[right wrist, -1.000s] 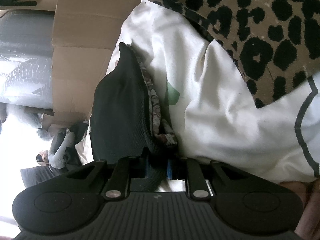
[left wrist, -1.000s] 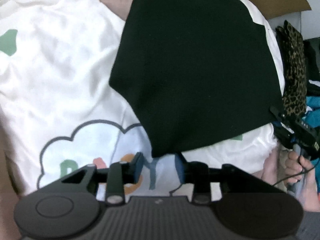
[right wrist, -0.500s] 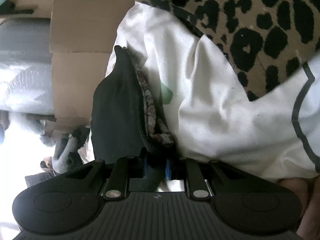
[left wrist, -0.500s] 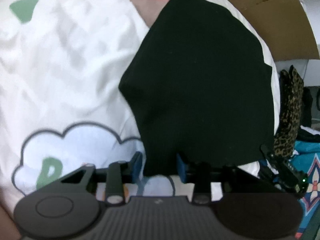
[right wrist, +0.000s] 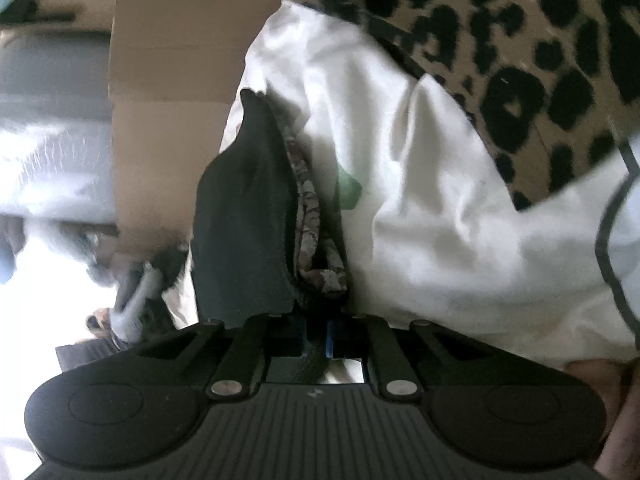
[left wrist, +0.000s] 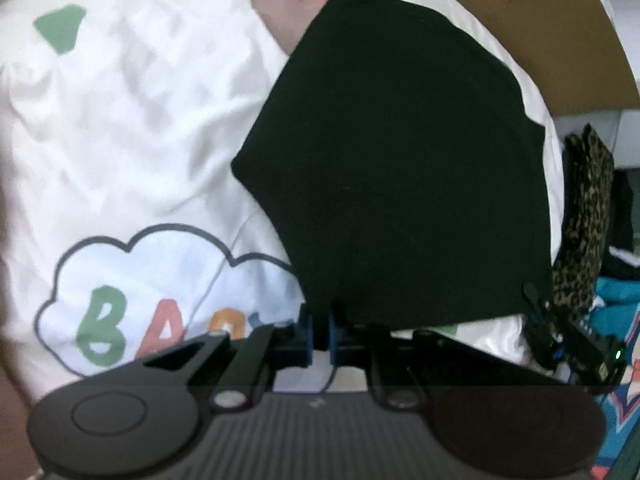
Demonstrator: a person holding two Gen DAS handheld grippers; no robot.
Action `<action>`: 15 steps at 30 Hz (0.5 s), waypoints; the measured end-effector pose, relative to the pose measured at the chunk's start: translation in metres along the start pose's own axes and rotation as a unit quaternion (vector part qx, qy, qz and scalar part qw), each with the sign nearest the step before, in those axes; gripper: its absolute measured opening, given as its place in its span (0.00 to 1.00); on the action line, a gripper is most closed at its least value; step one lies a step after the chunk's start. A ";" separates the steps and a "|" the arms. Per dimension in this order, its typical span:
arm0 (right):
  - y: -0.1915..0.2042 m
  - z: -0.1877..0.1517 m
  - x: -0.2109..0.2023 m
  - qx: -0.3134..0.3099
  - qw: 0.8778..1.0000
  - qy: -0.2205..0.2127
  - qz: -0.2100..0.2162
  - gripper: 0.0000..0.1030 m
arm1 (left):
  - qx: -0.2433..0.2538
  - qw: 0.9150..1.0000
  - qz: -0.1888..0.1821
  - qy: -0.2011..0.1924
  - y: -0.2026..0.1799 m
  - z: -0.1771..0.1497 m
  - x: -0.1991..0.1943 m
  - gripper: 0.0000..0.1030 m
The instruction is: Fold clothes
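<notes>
A black garment (left wrist: 400, 180) lies spread on a white sheet (left wrist: 120, 120) printed with a cloud and coloured letters. My left gripper (left wrist: 319, 336) is shut on the garment's near corner, its blue pads pinching the fabric. In the right wrist view the same black garment (right wrist: 240, 232) rises edge-on, showing a patterned inner layer (right wrist: 308, 208). My right gripper (right wrist: 317, 340) is closing its jaws on that black edge, which sits between the pads. The right gripper's body (left wrist: 572, 344) also shows at the garment's right corner in the left wrist view.
A leopard-print garment (right wrist: 520, 40) lies beyond the white sheet (right wrist: 440, 220); it also shows as a leopard-print pile (left wrist: 584, 220) at the right. A cardboard box (left wrist: 540, 20) stands behind. Teal clothing (left wrist: 616, 292) is at the far right. A pink patch (left wrist: 296, 0) is above the garment.
The left gripper's pads have come together on the black garment's corner, and its view has rolled and shifted so more of the cloud print shows. The right gripper's pads have narrowed on the edge.
</notes>
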State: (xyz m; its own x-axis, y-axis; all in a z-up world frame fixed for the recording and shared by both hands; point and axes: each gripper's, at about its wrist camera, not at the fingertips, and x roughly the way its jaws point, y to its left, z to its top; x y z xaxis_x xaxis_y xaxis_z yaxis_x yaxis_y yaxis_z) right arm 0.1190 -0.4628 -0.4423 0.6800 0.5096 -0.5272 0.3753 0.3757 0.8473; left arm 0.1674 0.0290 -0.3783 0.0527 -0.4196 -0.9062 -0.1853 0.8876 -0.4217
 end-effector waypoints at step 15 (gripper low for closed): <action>0.054 0.004 -0.013 -0.124 0.987 0.094 -0.037 0.06 | 0.035 0.997 0.050 0.039 -0.061 -0.006 -0.024 0.06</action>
State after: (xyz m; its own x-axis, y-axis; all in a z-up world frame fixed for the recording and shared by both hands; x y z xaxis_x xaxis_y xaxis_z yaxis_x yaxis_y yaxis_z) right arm 0.1333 -0.4519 -0.3891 0.5188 0.5989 -0.6100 0.2387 0.5837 0.7761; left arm 0.1716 -0.0165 -0.3310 -0.0403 -0.3386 -0.9401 -0.1163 0.9360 -0.3322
